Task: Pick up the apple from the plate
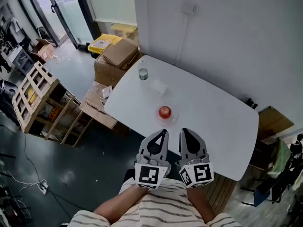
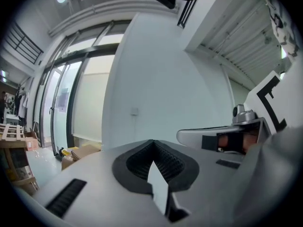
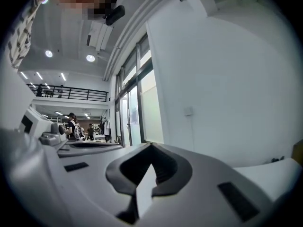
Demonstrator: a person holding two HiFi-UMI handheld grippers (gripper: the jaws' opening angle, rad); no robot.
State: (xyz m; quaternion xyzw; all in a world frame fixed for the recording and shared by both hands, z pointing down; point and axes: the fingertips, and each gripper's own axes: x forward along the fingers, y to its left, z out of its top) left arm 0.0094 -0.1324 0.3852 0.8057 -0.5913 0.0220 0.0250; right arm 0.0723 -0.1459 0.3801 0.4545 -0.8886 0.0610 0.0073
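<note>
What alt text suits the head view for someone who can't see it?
A red apple sits on a white table, just beyond the left gripper and right gripper, both handheld, jaws shut and empty. A small glass stands farther back.

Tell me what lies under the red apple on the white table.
The red apple sits on a small clear plate, whose rim shows faintly around it on the white table. The plate's middle is covered by the apple.
</note>
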